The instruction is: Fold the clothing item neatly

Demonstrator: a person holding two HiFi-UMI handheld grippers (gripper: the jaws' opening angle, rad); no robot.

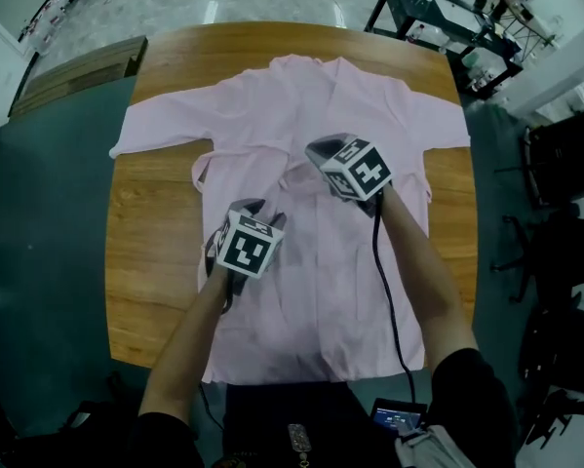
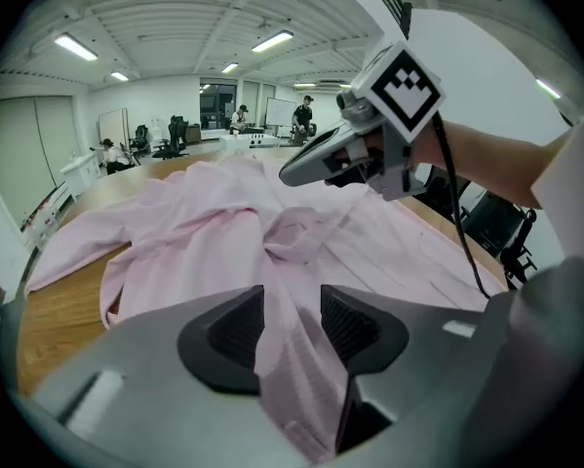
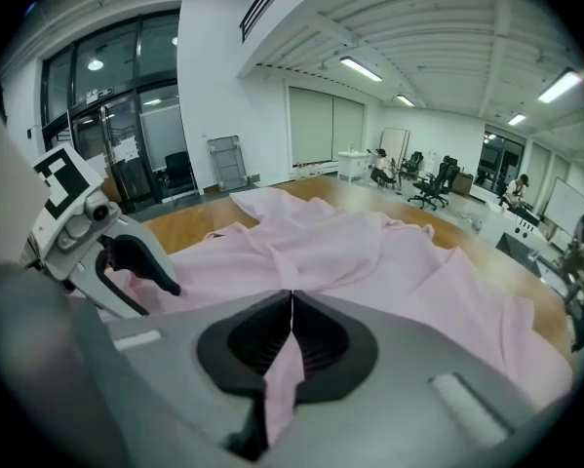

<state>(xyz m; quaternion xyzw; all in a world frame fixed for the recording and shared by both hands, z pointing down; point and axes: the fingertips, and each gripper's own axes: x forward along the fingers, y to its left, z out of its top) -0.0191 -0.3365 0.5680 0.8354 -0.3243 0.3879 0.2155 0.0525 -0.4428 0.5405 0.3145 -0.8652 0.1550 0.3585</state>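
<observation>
A pale pink shirt lies spread on the round wooden table, sleeves out to both sides and hem toward me. My left gripper hovers over the shirt's left half. In the left gripper view its jaws stand apart, and a raised strip of pink fabric runs loosely through the gap. My right gripper is over the shirt's middle, near a bunched ridge of cloth. In the right gripper view its jaws are shut on a thin fold of the shirt, which hangs from the pads.
The table ends in dark floor on every side. A wooden bench stands at the far left and a black metal frame at the far right. Dark chairs line the right side. People sit at desks far off.
</observation>
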